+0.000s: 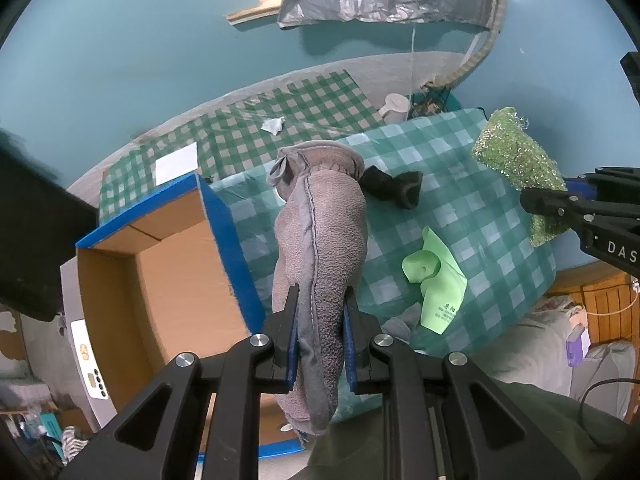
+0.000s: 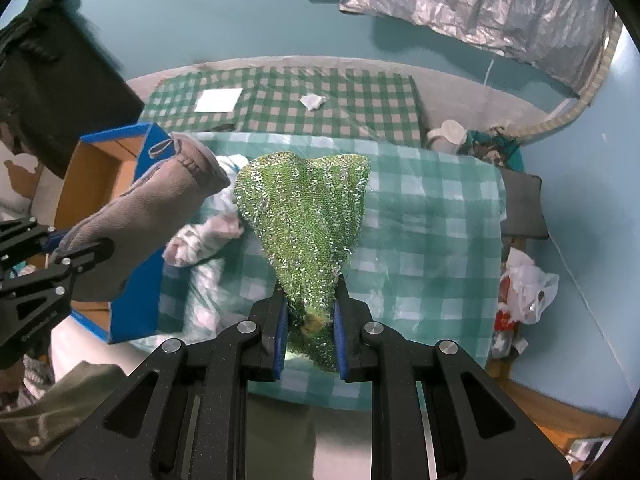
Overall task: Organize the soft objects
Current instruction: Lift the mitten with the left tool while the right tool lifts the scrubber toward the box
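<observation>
My left gripper (image 1: pixel 321 300) is shut on a grey fleece mitten (image 1: pixel 320 220), which hangs beside an open cardboard box with a blue rim (image 1: pixel 236 264). Off to the right, my right gripper (image 1: pixel 548 196) holds a sparkly green cloth (image 1: pixel 516 160). In the right wrist view, that gripper (image 2: pixel 310 304) is shut on the green cloth (image 2: pixel 308 216) above the teal checked table (image 2: pixel 432 220). The mitten (image 2: pixel 152 208) and left gripper (image 2: pixel 64 240) hang at the left by the box (image 2: pixel 138 292). On the table lie a black sock (image 1: pixel 396 188), a light green glove (image 1: pixel 434 276) and a white-pink cloth (image 2: pixel 208 236).
A white jug (image 2: pixel 448 132) stands at the table's far right corner. A second checked surface behind holds a white paper (image 2: pixel 218 100) and a crumpled tissue (image 2: pixel 312 101). A grey cushion (image 2: pixel 524 204) and a plastic bag (image 2: pixel 528 284) lie right of the table.
</observation>
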